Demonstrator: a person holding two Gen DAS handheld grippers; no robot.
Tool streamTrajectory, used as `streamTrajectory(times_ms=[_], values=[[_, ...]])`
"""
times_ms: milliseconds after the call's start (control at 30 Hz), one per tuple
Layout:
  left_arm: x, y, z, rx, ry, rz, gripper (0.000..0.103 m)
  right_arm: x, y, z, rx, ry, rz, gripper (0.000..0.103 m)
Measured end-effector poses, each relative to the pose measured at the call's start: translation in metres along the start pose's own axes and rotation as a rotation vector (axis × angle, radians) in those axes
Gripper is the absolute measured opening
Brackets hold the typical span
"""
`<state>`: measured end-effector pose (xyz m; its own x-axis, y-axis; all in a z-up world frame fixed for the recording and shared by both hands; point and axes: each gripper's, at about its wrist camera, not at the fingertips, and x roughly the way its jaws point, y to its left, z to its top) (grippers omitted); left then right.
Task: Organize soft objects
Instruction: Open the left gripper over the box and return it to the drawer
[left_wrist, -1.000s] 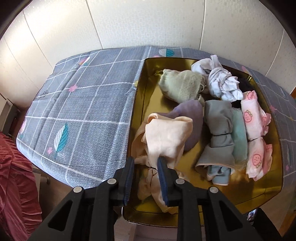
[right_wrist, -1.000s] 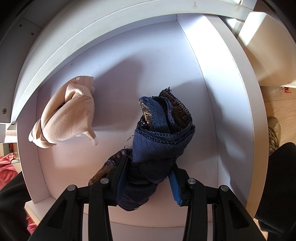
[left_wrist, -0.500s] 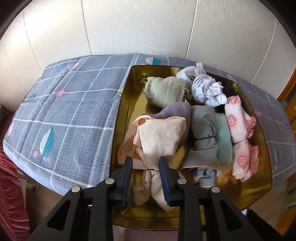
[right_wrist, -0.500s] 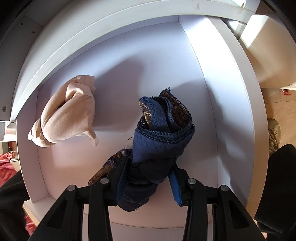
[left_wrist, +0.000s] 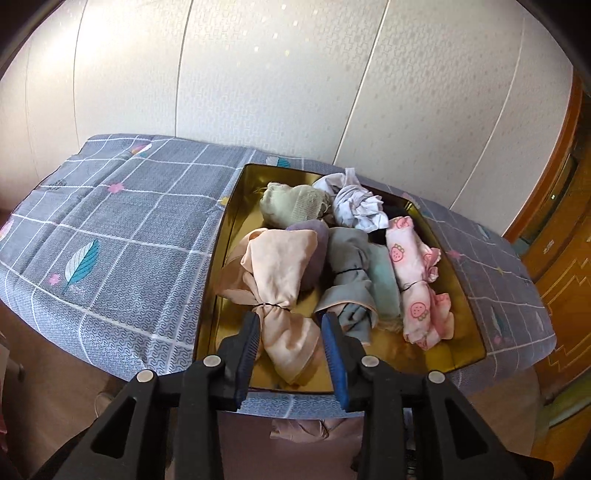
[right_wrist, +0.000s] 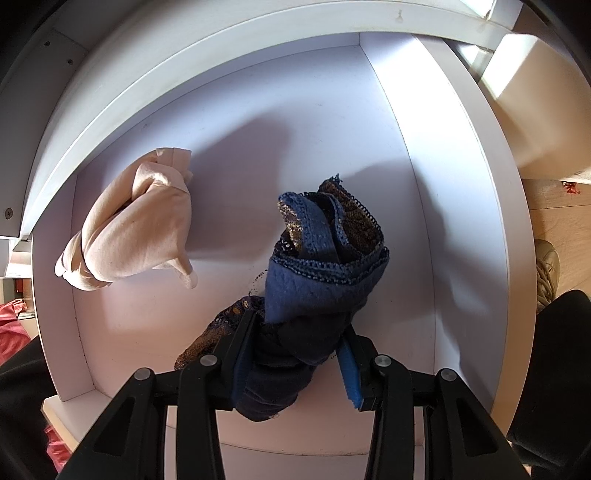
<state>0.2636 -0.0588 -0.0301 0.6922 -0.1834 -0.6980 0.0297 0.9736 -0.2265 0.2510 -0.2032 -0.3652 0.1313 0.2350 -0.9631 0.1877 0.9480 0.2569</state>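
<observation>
Gold-coloured tin (left_wrist: 218, 280) ahead of the left gripper (left_wrist: 290, 345) holds rolled cloths; its fingers pinch a peach bundle (left_wrist: 280, 280) tied with a band. Right gripper (right_wrist: 295, 354) clamps a navy lace-edged bundle (right_wrist: 317, 273) over a white drawer (right_wrist: 458, 206).

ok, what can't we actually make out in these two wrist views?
- Left wrist: a dark item in the gold tin, mostly buried under the white bundle and strawberry-print bundle.
- Left wrist: pinkish cloth below the table edge, behind the left gripper.
- Right wrist: navy lace bundle's lower end, covered by the right gripper.
</observation>
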Motion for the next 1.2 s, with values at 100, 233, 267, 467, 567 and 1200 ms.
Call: streamTrajectory(times_ms=[100,233,267,467,567,1200], values=[[-0.016,-0.007,-0.011,0.049,-0.039,-0.038,0.034,0.000,0.000,0.000,-0.001,0.000,0.001,0.043],[-0.031,-0.016,-0.033,0.129,-0.060,-0.068,0.034,0.000,-0.001,0.000,0.000,0.000,0.001,0.043],[-0.032,-0.018,-0.039,0.138,-0.050,-0.073,0.034,0.000,-0.001,0.000,0.001,0.000,0.001,0.043],[-0.017,-0.031,-0.082,0.179,0.045,-0.121,0.034,0.000,-0.001,0.000,0.002,0.001,0.003,0.043],[-0.001,-0.039,-0.106,0.212,0.111,-0.138,0.035,0.000,-0.003,0.000,0.007,0.001,0.008,0.043],[0.103,-0.009,-0.200,0.174,0.510,-0.016,0.040,0.000,-0.006,0.006,0.012,-0.004,0.012,0.042]])
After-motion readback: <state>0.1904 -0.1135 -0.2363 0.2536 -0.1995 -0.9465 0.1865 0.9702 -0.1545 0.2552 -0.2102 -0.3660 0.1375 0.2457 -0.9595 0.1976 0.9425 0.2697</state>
